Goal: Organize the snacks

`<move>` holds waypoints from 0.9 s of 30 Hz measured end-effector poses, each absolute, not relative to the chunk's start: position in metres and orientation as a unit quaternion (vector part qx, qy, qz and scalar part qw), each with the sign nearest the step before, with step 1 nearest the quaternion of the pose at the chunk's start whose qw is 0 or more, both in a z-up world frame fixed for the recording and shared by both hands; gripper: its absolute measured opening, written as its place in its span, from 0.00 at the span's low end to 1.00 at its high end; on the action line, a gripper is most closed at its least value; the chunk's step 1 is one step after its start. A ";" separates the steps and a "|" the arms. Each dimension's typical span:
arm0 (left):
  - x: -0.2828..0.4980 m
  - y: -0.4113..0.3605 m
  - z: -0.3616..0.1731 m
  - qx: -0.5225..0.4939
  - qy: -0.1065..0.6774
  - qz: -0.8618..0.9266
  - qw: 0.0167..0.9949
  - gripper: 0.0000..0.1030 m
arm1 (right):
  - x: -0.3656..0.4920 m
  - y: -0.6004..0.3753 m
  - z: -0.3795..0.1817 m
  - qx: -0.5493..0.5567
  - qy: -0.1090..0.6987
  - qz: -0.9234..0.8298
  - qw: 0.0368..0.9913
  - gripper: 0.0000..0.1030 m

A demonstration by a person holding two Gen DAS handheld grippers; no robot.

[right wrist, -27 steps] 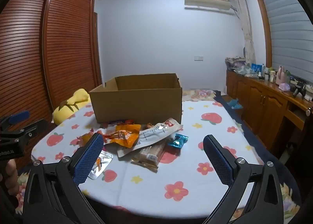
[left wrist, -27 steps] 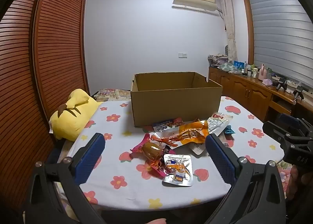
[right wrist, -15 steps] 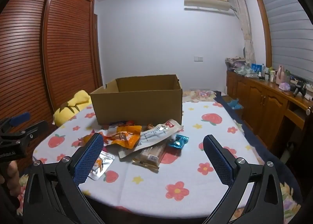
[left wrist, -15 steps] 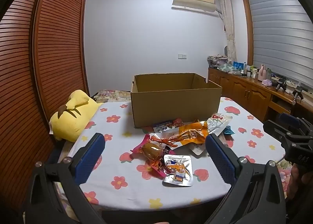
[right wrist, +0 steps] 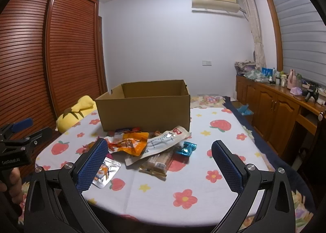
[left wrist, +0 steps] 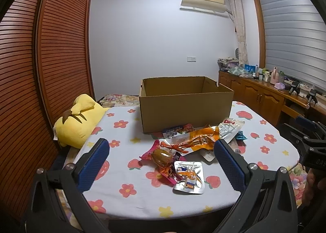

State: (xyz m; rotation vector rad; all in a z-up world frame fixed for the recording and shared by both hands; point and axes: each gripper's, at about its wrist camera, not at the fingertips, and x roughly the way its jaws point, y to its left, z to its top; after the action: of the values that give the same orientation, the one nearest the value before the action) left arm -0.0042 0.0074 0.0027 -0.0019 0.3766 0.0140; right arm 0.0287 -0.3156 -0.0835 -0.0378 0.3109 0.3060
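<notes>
Fingers of my left gripper [left wrist: 161,158] and my right gripper [right wrist: 160,156] are both spread wide and hold nothing; the snack packets [left wrist: 195,143] lie in a loose pile on the flowered table [left wrist: 126,172], beyond the tips and just in front of the cardboard box [left wrist: 185,108]. I see no snack inside the open box, though its floor is hidden from me. Print on the packets is too small for me to read.

The counter's cloth [left wrist: 126,174] is white with red flowers, strawberries and small yellow blooms. A plain brown cardboard box [left wrist: 185,111] stands at 12 o'clock; orange [left wrist: 200,138], silver [left wrist: 189,178] and teal [right wrist: 186,148] snack packets lie before it. A yellow plush [left wrist: 78,125] sits at 9 o'clock. Both tongs' pads [right wrist: 92,166] are blue.
</notes>
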 end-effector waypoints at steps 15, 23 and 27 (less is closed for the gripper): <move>-0.003 0.008 0.001 0.000 0.188 0.011 0.982 1.00 | 0.028 -0.315 -0.083 -0.018 0.153 0.152 0.976 1.00; -0.009 0.005 0.007 0.002 0.181 0.007 0.983 1.00 | 0.026 -0.313 -0.082 -0.020 0.151 0.151 0.977 1.00; -0.010 0.004 0.008 0.005 0.178 0.008 0.984 1.00 | 0.025 -0.312 -0.082 -0.020 0.150 0.152 0.977 1.00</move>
State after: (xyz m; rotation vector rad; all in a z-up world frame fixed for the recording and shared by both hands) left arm -0.0104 0.0040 0.0076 0.0108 0.3583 0.0162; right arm 0.0252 -0.3116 -0.0816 -0.0403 0.3032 0.3055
